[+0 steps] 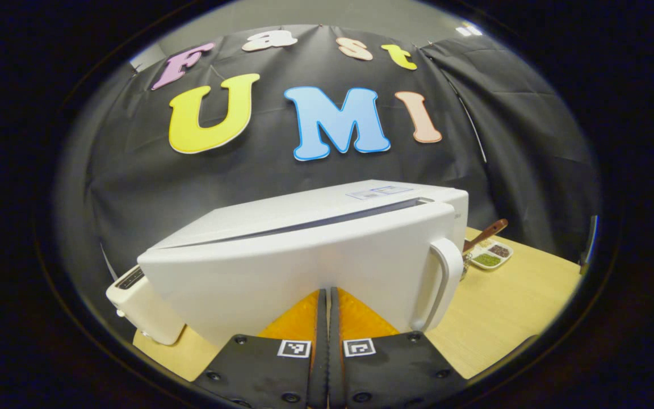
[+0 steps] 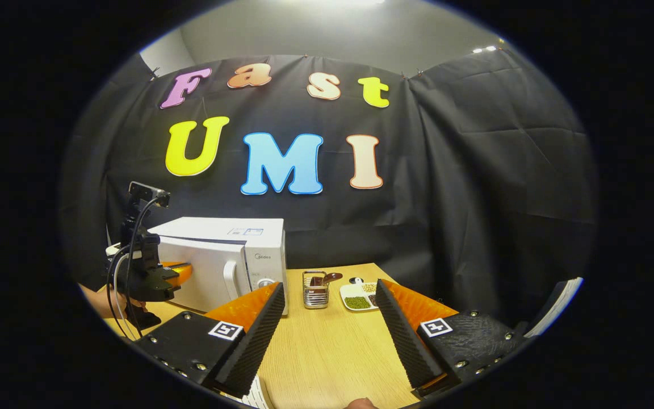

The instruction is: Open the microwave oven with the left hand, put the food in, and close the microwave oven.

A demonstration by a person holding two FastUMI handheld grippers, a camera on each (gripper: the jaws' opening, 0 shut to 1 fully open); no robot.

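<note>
The white microwave (image 1: 304, 250) stands close in front of me in the left gripper view, its door (image 1: 281, 284) almost against the body with a narrow dark gap along the top edge. The door's vertical handle (image 1: 443, 281) is at the right. My left gripper (image 1: 327, 292) is shut with nothing between its fingers, and the tips touch the door's face left of the handle. The right gripper view shows the microwave (image 2: 219, 258) farther off at the left, with the left gripper (image 2: 175, 274) against its door. My right gripper (image 2: 330, 287) is open and holds nothing above the wooden table (image 2: 327, 352).
A white toaster-like appliance (image 1: 137, 304) stands left of the microwave. To its right are a metal mesh holder (image 2: 315, 289) and a white divided dish of beans (image 2: 358, 296), with a wooden spoon (image 1: 489, 232) nearby. A hand (image 2: 100, 304) holds the left gripper.
</note>
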